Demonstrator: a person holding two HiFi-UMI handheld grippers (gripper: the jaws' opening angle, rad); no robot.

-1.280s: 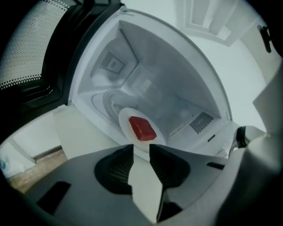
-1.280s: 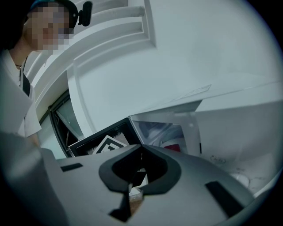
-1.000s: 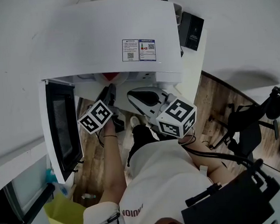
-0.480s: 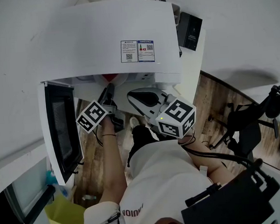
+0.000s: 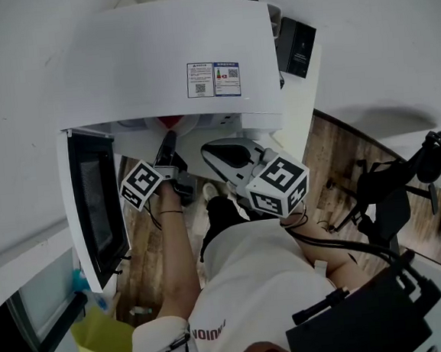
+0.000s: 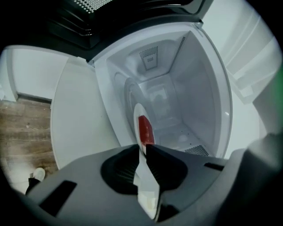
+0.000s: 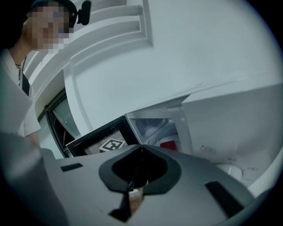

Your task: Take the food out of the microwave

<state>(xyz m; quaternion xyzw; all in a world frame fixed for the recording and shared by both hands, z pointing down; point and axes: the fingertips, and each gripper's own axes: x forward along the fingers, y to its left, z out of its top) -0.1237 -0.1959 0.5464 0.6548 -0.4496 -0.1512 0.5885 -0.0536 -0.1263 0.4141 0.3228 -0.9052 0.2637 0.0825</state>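
Far left, the black-windowed door of the white microwave stands open. My left claw reaches into the cavity and is clamped on the rim of the round white plate. The red piece of food lies on that plate, inside the oven. My right claw is outside, with its 2 jaws pressed together on nothing.

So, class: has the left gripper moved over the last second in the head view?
Yes, slightly. The left gripper, shut on the plate, has drifted a little left, away from the label on the microwave's top, and its marker cube has turned.
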